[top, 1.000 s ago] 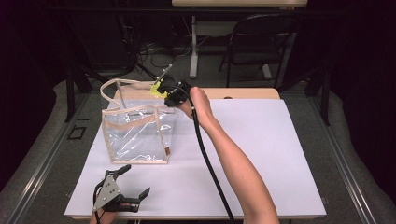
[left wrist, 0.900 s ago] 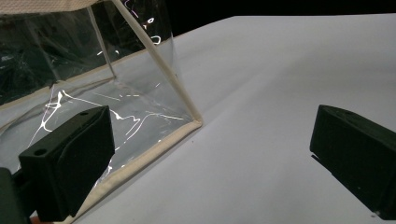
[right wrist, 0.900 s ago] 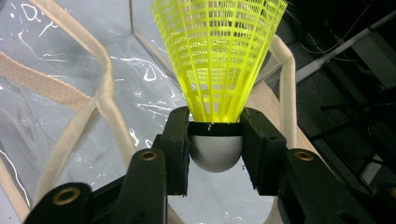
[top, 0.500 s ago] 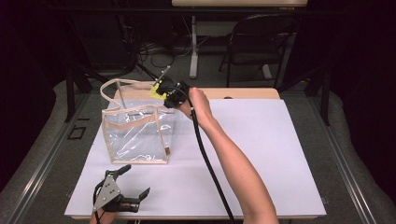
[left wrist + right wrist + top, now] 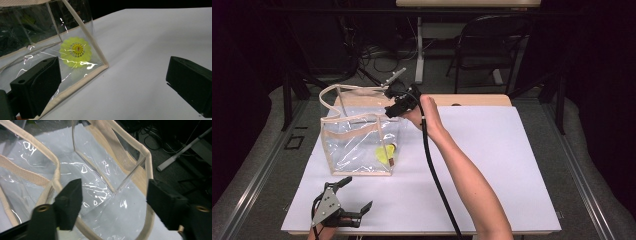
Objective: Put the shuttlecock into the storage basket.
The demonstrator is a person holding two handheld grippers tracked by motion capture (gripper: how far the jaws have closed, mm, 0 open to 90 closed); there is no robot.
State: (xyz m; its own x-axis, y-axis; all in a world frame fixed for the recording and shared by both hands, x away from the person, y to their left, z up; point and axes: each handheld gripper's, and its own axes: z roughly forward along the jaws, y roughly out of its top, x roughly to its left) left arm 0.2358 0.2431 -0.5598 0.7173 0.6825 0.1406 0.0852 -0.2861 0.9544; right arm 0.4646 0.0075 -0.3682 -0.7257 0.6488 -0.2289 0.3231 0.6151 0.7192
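Shuttlecock (image 5: 386, 154), one of them, bright yellow with a netted round skirt and a small dark cork tip, now lies on the floor of the clear bag (image 5: 357, 145), tucked into the near right corner. One bag too: transparent plastic with beige trim and looping beige straps, standing upright on the white table (image 5: 492, 165). Two hand-held grippers on show. The right hand-held gripper (image 5: 399, 102) hangs over the bag's open mouth with its jaws parted and nothing between them; they have just been opening. A second ago and half a second ago the yellow shuttlecock sat up at that gripper, above the bag's rim; now it is down inside. The left hand-held gripper (image 5: 349, 200) rests low at the near edge of the table, jaws spread wide and empty, in the same spot as before. From the left gripper view, the shuttlecock (image 5: 75, 51) shows skirt-on through the plastic wall.
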